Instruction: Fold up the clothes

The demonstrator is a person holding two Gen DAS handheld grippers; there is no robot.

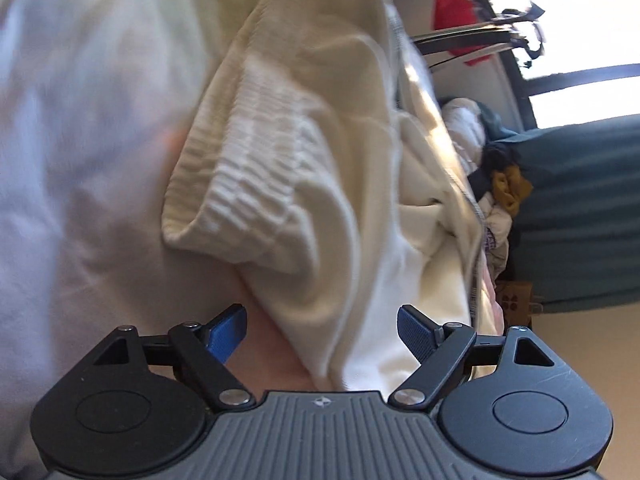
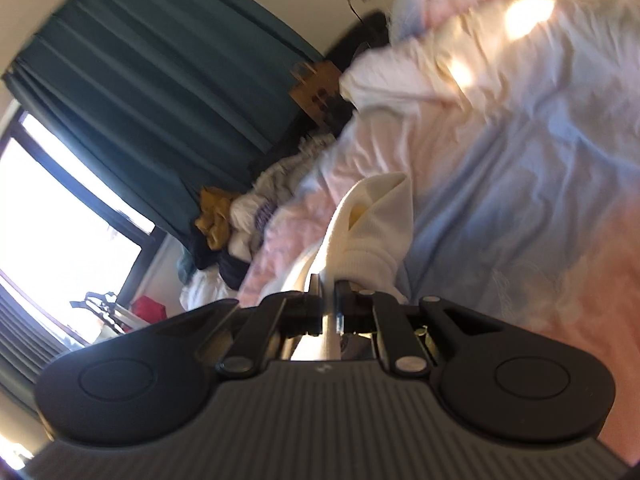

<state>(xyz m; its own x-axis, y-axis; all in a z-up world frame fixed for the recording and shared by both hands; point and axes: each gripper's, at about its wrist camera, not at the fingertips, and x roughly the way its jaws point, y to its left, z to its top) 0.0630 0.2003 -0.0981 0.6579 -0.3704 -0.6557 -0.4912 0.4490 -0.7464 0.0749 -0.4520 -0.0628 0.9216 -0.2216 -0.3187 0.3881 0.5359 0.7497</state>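
Observation:
A cream knit garment [image 1: 304, 152] with a ribbed cuff [image 1: 240, 196] fills the middle of the blurred left wrist view, over the pale bedsheet [image 1: 60, 168]. My left gripper [image 1: 322, 334] is open. Its blue pads [image 1: 226, 334] stand wide apart, and a lower fold of the cream cloth reaches between them without being pinched. In the right wrist view my right gripper [image 2: 328, 286] is shut on a strip of the same cream garment [image 2: 376, 220], which rises from the jaws in a bunched fold above the pink and blue sheet [image 2: 520, 184].
A heap of mixed clothes [image 2: 240, 224] lies at the bed's edge beside a teal curtain [image 2: 160, 80] and a bright window [image 2: 60, 220]. A brown cardboard box [image 2: 316, 88] stands past the heap. A red item [image 1: 452, 12] and a dark rack [image 1: 480, 32] are near the window.

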